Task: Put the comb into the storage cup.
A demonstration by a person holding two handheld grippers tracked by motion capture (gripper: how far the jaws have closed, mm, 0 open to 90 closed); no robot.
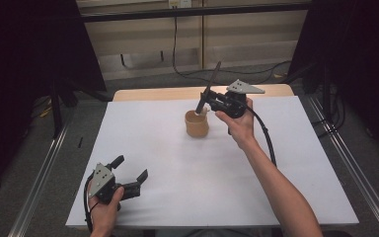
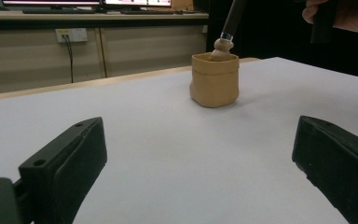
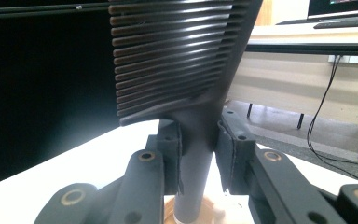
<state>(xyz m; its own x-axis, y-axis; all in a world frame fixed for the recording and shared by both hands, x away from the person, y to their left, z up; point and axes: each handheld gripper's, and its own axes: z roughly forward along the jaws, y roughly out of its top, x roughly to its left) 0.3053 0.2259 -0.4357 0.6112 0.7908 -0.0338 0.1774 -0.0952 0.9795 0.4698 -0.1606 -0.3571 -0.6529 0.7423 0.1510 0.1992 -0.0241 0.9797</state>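
Note:
A small tan cup point(image 1: 197, 124) stands on the white table point(image 1: 177, 187), past its middle. My right gripper point(image 1: 208, 100) hovers just above and behind the cup, shut on the handle of a black comb point(image 1: 212, 81) that slants up and to the right. In the right gripper view both pads press on the comb's handle point(image 3: 196, 154), the teeth point(image 3: 168, 60) spread above, and the cup's rim point(image 3: 214, 211) shows below. From the left gripper view the tool's lower end point(image 2: 223, 45), silver-ringed and tan-tipped, sits at the mouth of the cup point(image 2: 214, 81). My left gripper point(image 1: 131, 167) rests near the front left corner, open with nothing between its jaws point(image 2: 198, 140).
A wooden strip point(image 1: 177, 93) shows at the table's far edge. Metal rails point(image 1: 44, 168) run along both sides on the floor. Cables point(image 1: 256, 74) lie on the floor behind the table, before a pale wall. Dark curtains stand at left and right.

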